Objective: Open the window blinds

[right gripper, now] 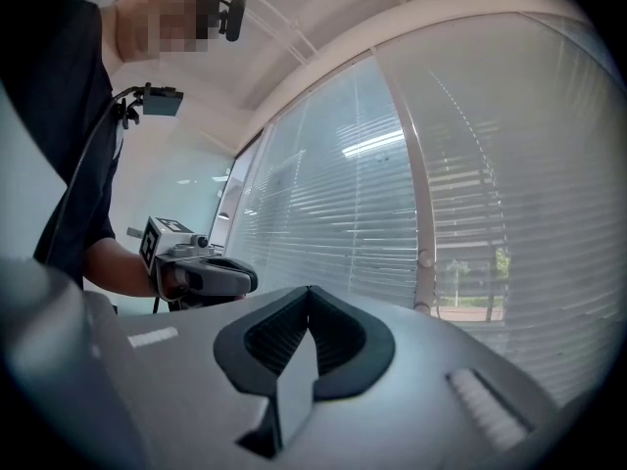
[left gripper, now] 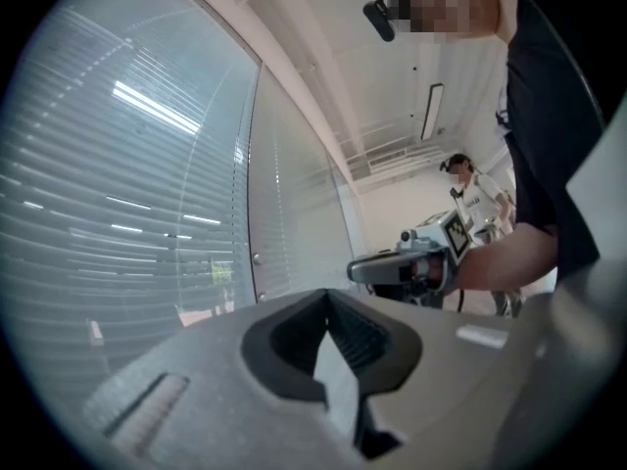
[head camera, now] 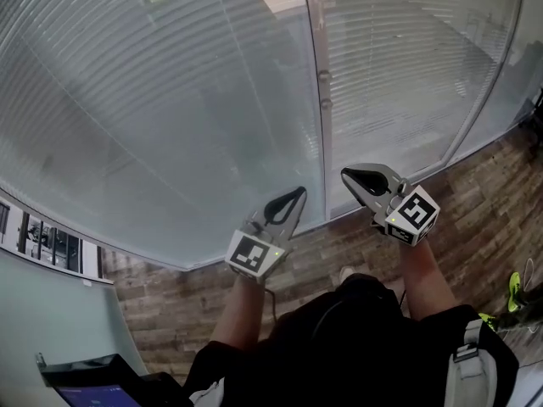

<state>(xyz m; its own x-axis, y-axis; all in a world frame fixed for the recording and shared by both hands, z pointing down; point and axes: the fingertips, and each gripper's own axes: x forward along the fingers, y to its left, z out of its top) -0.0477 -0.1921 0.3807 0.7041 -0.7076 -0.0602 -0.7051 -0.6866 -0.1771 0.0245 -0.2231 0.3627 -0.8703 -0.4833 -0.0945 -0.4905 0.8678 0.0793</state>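
Both tongs empty, short of lowered blinds.

Left tongs and right tongs are held level side by side, each with its jaws pressed together and nothing between them; the left gripper view and the right gripper view both show the ribbed dark pads meeting at the tip. The white horizontal-slat window blinds hang straight ahead of both tongs, apart from them, down the full pane to the brown wood-plank floor below the tongs. Slats are tilted nearly flat; a little greenery shows through ahead of the right tongs. A white upright window post with two small round knobs stands ahead, between the two tongs. No contact with the blinds or post.
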